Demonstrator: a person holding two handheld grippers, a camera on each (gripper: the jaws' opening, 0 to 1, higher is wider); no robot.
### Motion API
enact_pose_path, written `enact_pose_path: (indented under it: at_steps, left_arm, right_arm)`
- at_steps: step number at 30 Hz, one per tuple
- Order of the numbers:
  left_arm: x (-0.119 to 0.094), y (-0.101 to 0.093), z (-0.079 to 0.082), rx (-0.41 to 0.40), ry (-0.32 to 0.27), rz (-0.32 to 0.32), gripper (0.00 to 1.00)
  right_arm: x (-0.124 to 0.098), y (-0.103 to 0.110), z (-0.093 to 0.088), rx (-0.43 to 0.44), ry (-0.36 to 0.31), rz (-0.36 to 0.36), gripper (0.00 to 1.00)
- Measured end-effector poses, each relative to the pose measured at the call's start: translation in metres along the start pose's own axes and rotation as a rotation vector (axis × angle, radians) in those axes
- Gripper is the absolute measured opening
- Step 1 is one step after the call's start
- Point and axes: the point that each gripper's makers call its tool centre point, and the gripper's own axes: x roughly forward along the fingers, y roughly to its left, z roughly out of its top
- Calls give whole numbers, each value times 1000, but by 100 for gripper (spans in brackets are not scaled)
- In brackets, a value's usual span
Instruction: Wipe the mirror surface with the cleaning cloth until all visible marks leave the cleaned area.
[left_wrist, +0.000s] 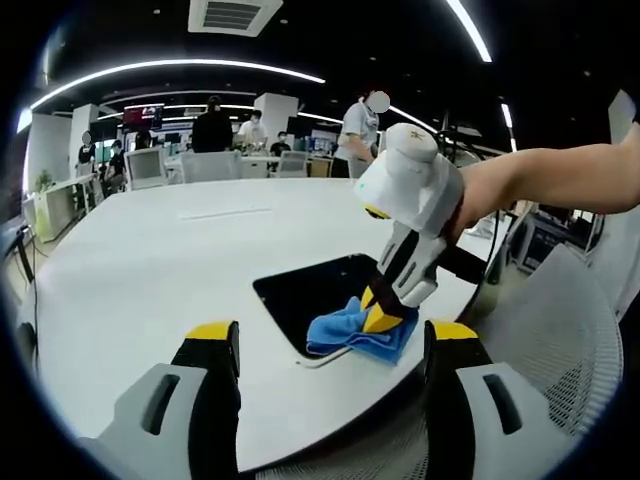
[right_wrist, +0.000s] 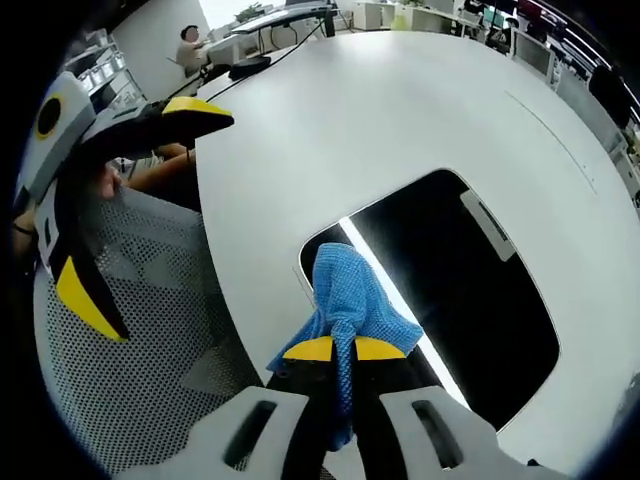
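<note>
**Two cameras, one table edge**

The left gripper view looks level across the white table (left_wrist: 150, 260) from just off its edge, the mirror (left_wrist: 320, 295) at centre. The right gripper view looks steeply down, close over the mirror (right_wrist: 450, 290). Both share mirror, cloth (left_wrist: 355, 330) and table.

White table (left_wrist: 150, 260) lies open around mirror (right_wrist: 470, 290).

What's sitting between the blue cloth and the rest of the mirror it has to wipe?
Nothing visible. The right claw is shut on the blue cloth, which rests at the near corner of the mirror. The dark glass beyond lies bare on the white table.
</note>
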Motion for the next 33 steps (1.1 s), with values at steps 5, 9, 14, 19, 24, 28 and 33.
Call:
enact_pose_path:
  at_steps: [5,9,14,19,24,28,33]
  left_arm:
    - [0,0,-1,-1,6,-1,72]
    - [0,1,0,-2,1,4,73]
    - [0,1,-1,-1,4,4,73]
    - [0,1,-1,-3,5,9,73]
    - [0,0,-2,-1,12,2,73]
    - [0,1,-1,-1,8,4,73]
    - [0,1,-1,-1,8,3,73]
  right_arm:
    - [0,-1,0,6,-16,2,0]
    - [0,-3,0,17,-21,14,0]
    - [-1,-4,-3,16,-33,26,0]
    - [-3,-8,-8,41,-71,32,0]
    - [-7,-14,-16,80,-84,37,0]
    - [-11,-20,-24,116,-101,34,0]
    - [-15,-24,-32,140,-105,23,0]
